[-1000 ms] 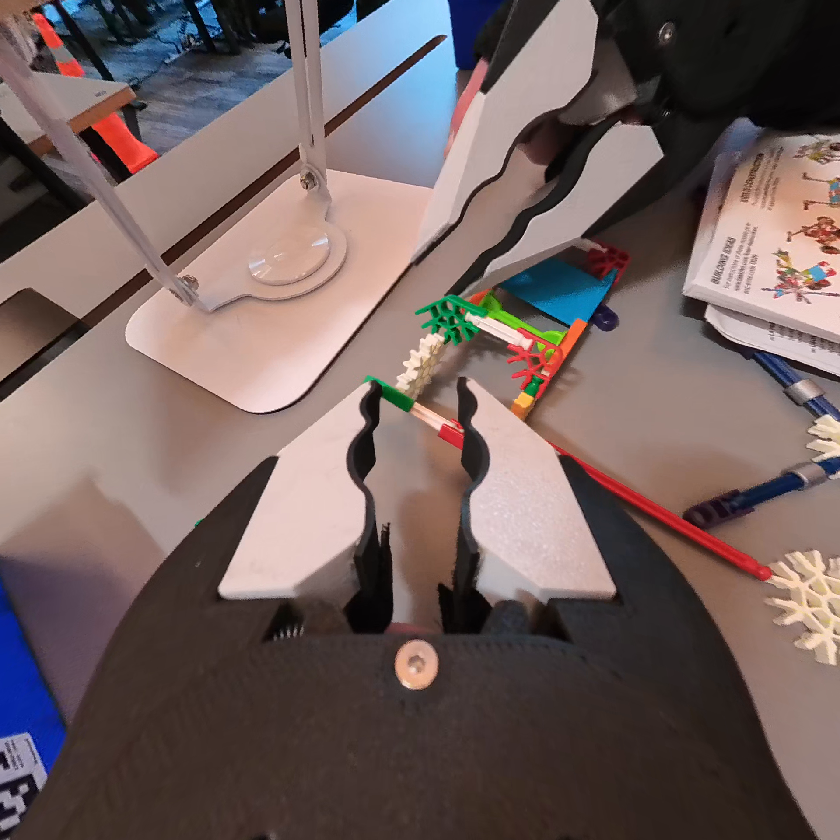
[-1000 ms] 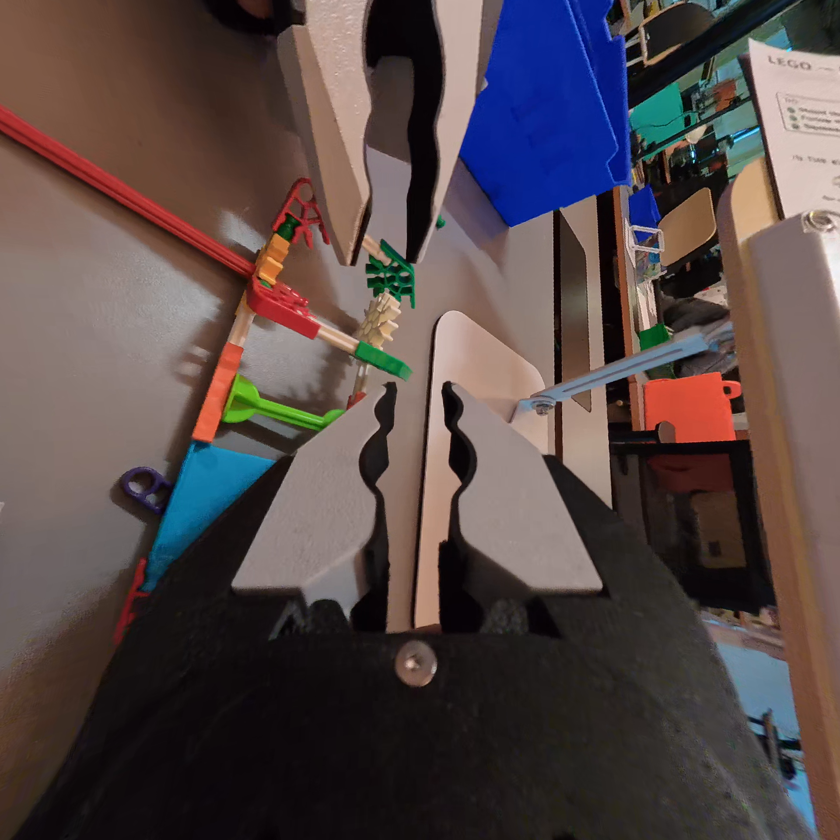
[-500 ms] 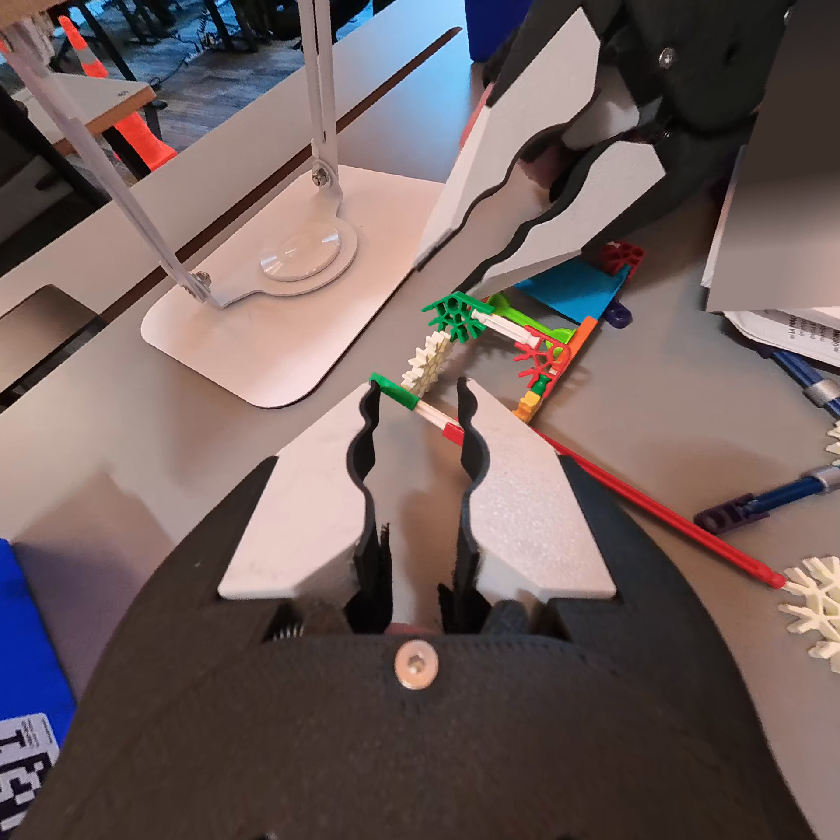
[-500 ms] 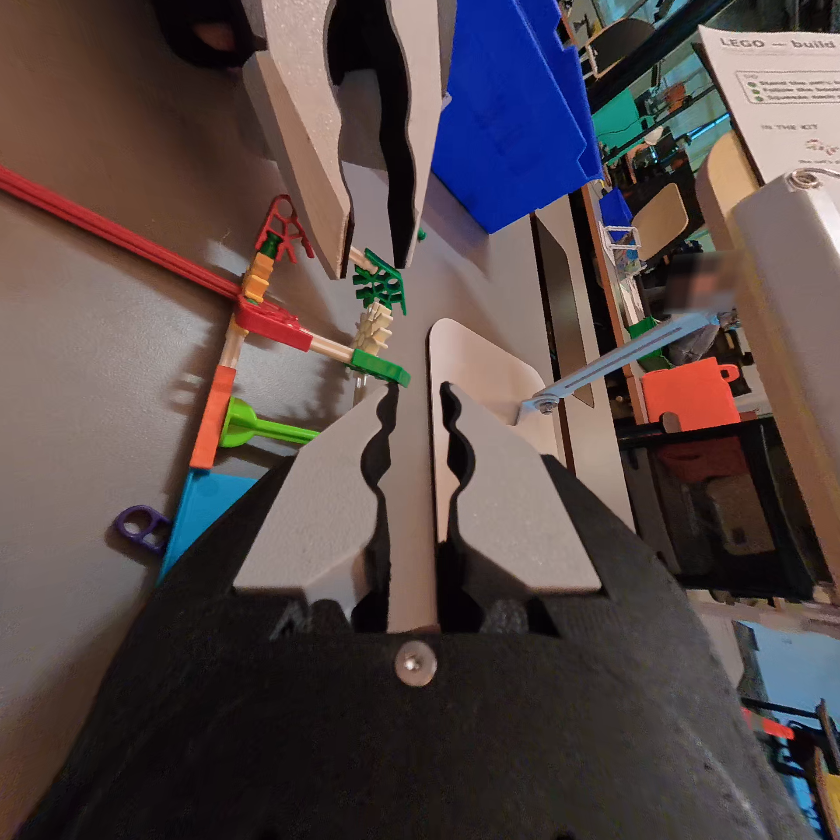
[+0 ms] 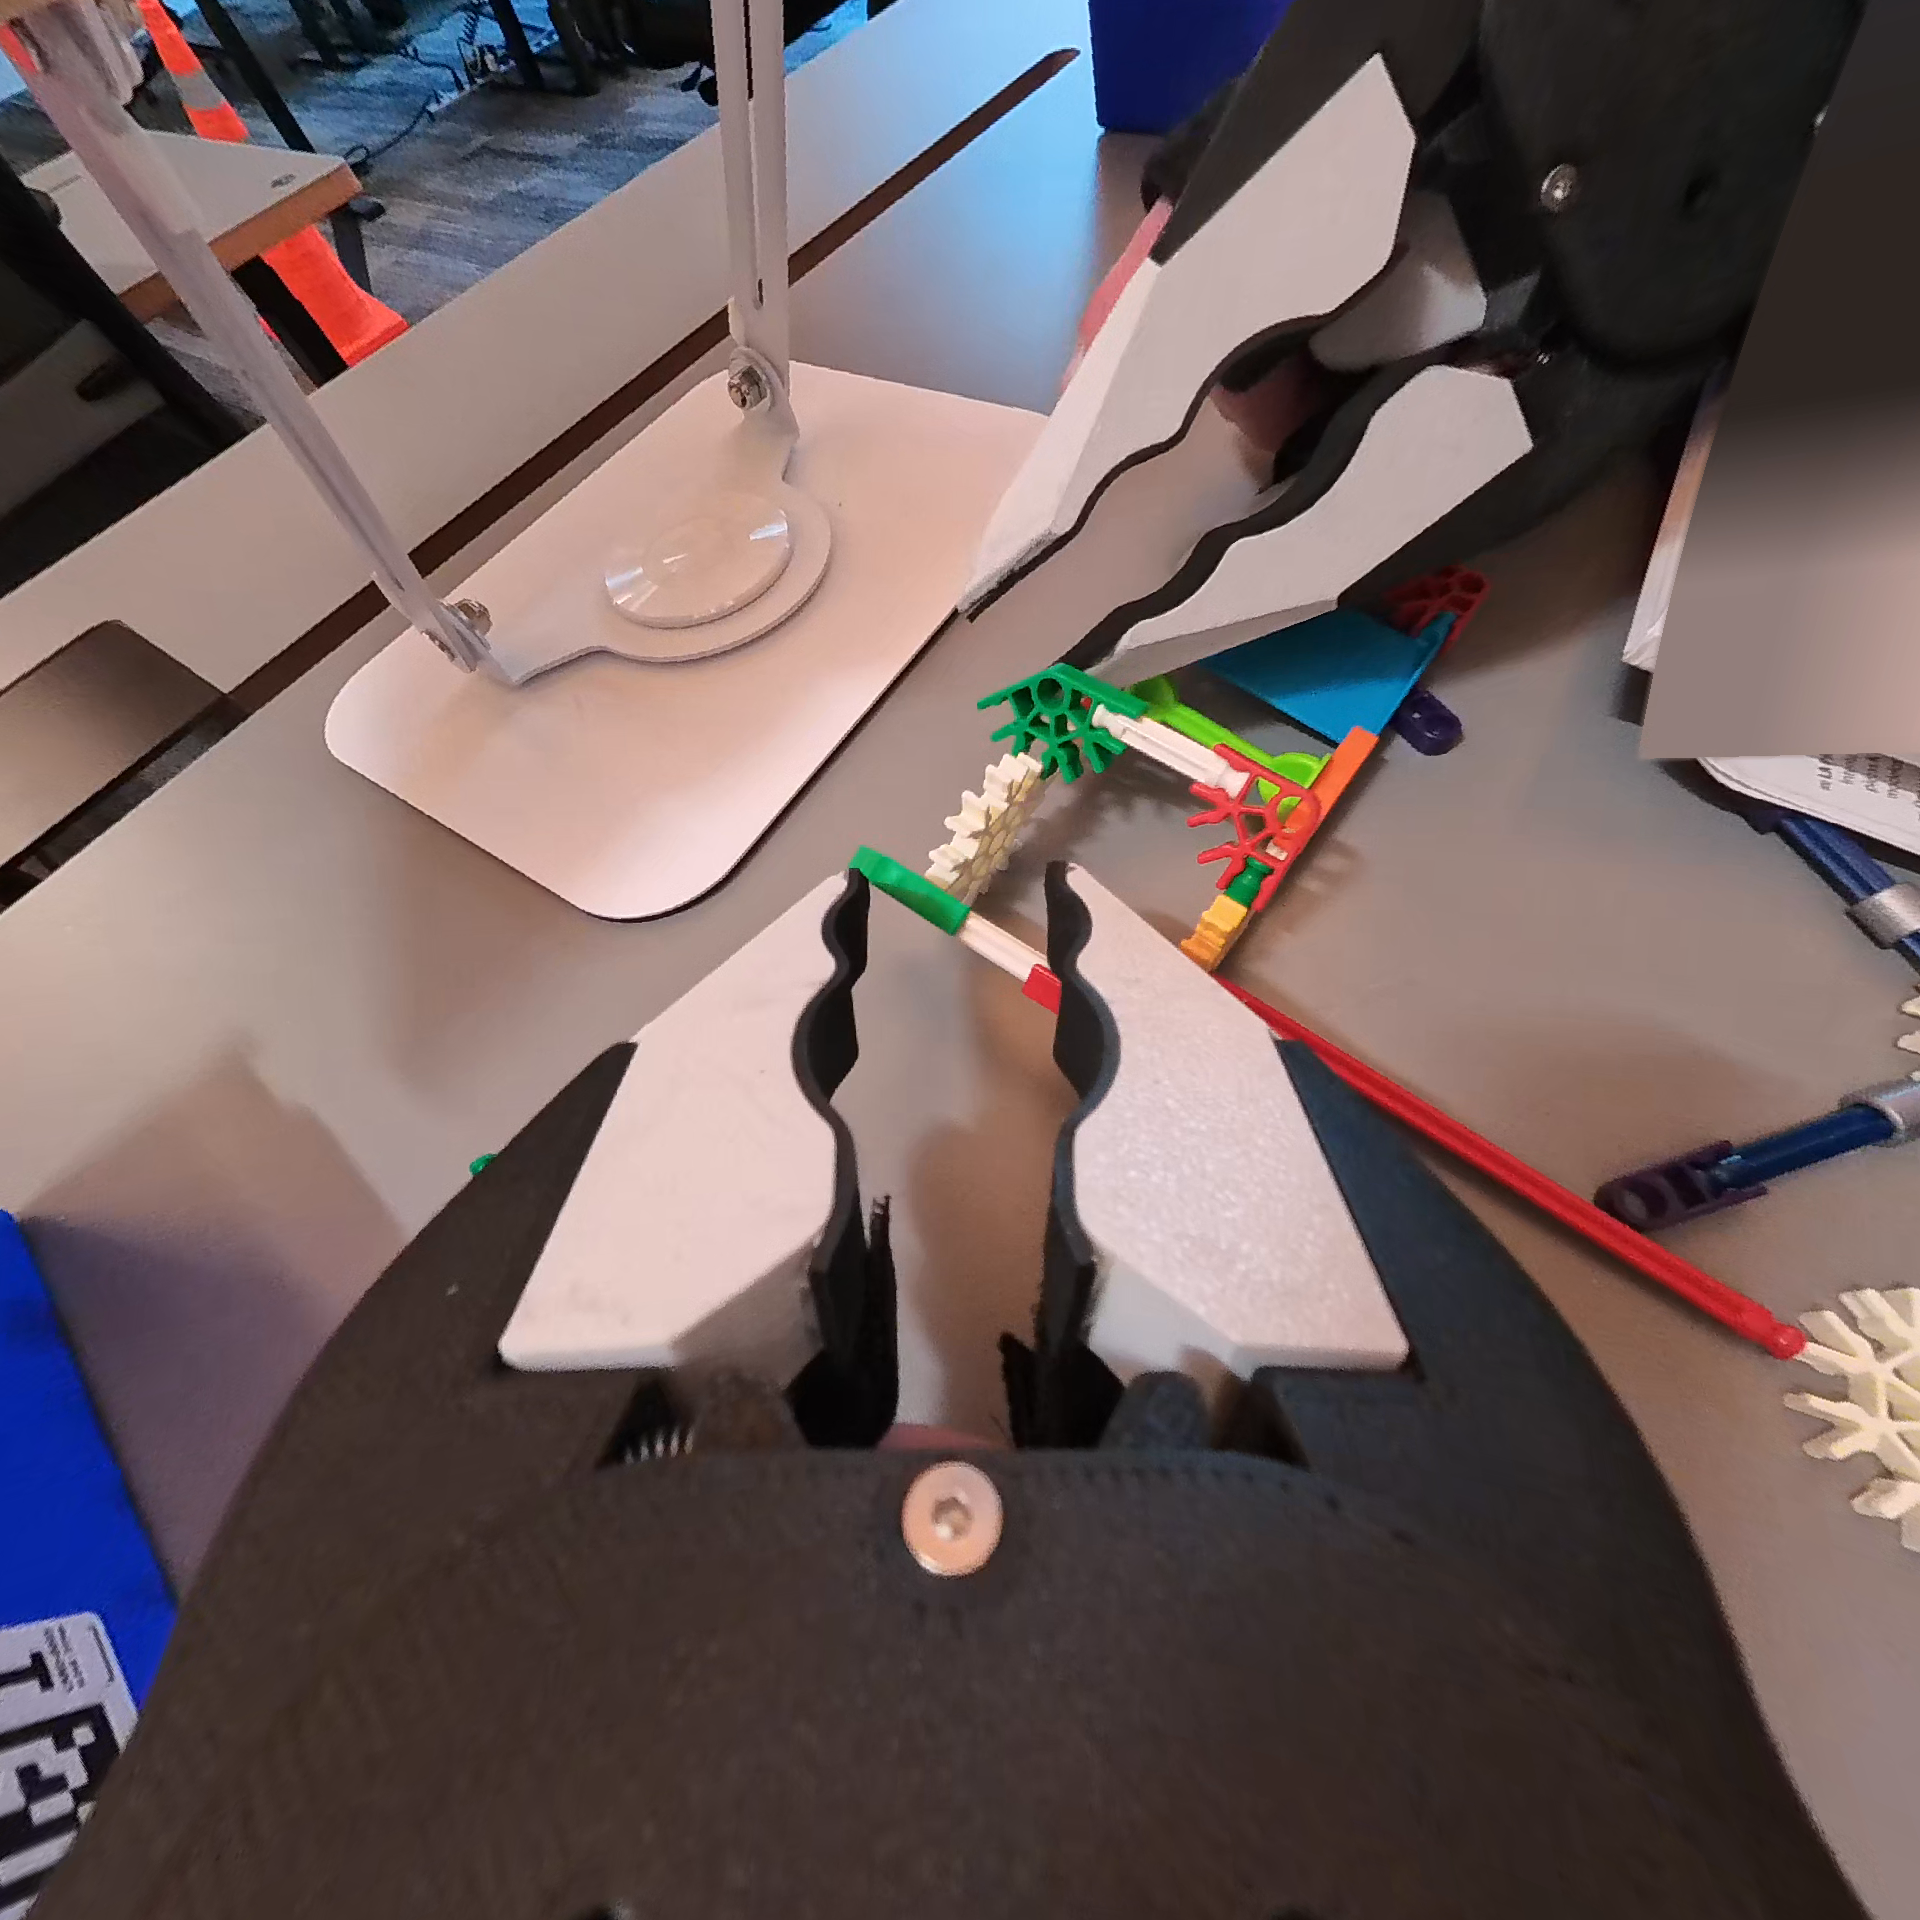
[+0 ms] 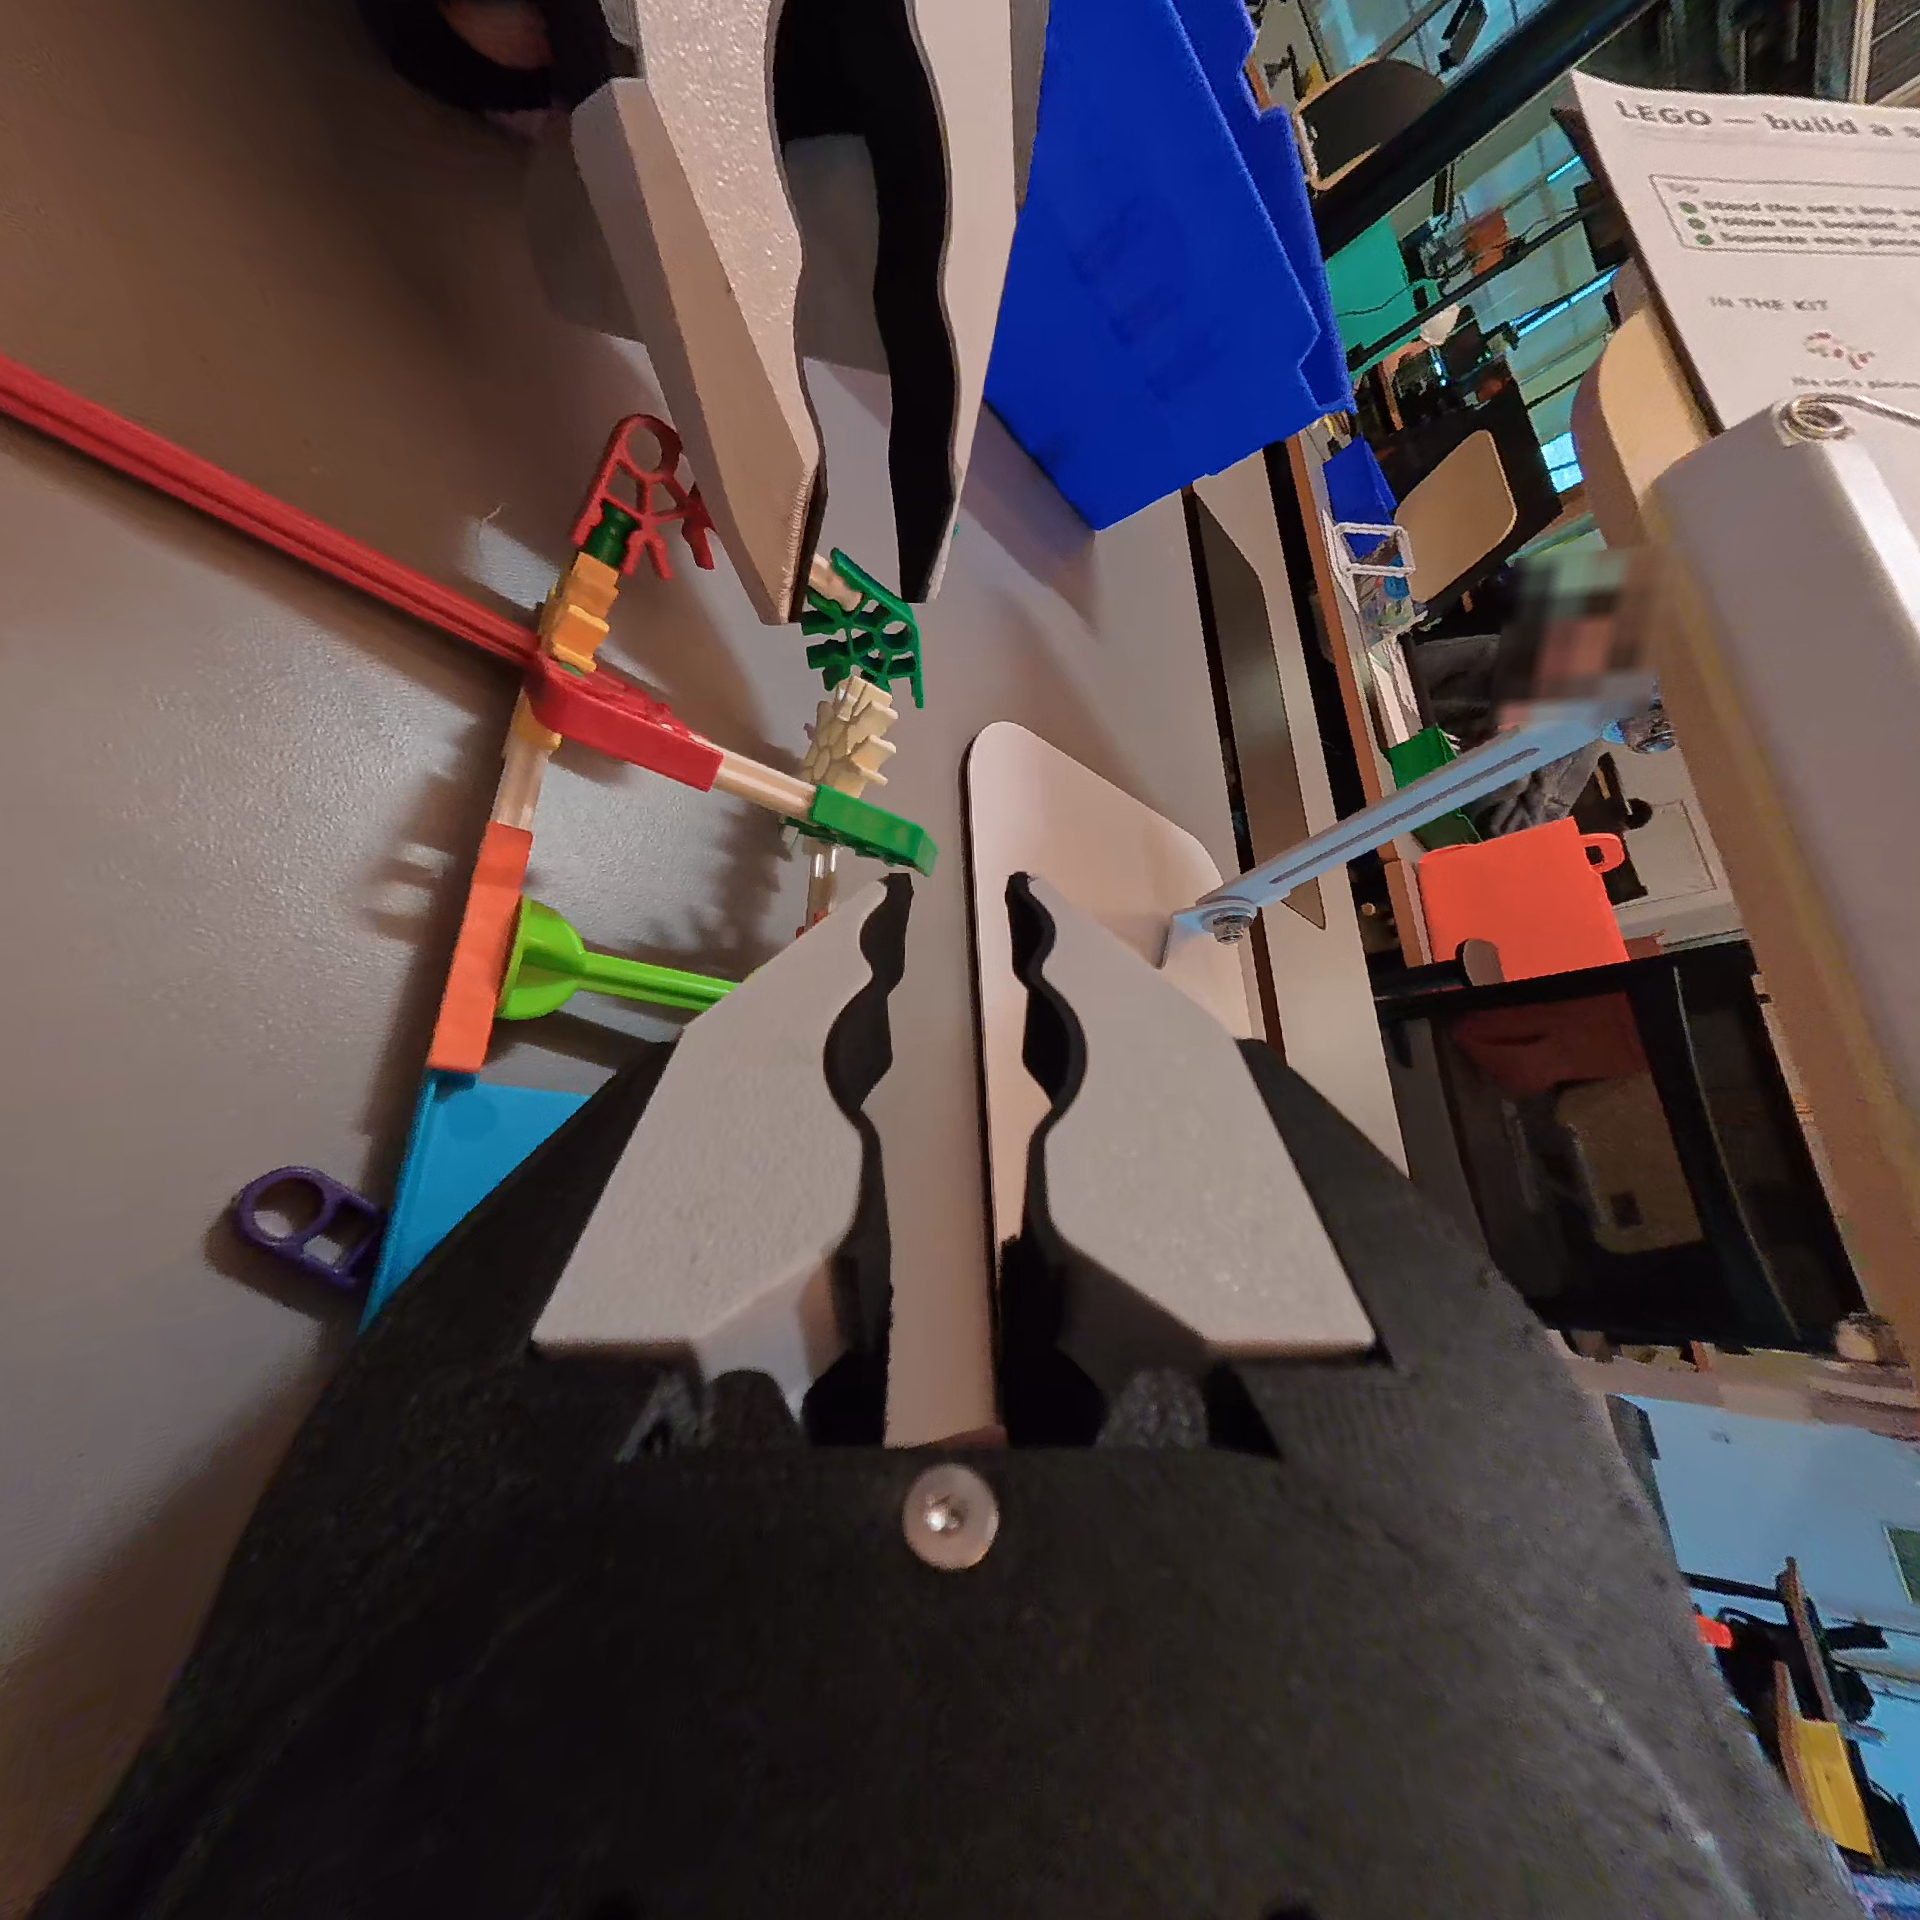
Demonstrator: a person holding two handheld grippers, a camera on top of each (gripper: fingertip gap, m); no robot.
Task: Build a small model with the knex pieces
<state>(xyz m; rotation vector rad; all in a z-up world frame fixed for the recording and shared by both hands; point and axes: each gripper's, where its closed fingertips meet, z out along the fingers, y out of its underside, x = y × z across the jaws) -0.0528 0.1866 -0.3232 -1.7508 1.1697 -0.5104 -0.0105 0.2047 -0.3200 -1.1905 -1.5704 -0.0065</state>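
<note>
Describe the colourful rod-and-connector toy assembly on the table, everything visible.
The toy assembly looks like plastic and lies flat on the grey table: green, red and cream snowflake-like connectors, white, green, orange and red rods, a blue panel. A long red rod runs out from it. The left gripper stands open at its near white rod; the right gripper is open, beside the green connector.

Workshop: long worktables (image 5: 499, 343), blue parts bins (image 6: 1143, 270).

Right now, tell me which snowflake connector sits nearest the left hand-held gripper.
The cream snowflake connector built into the frame, just beyond the left hand-held gripper; the loose one lies far right.
</note>
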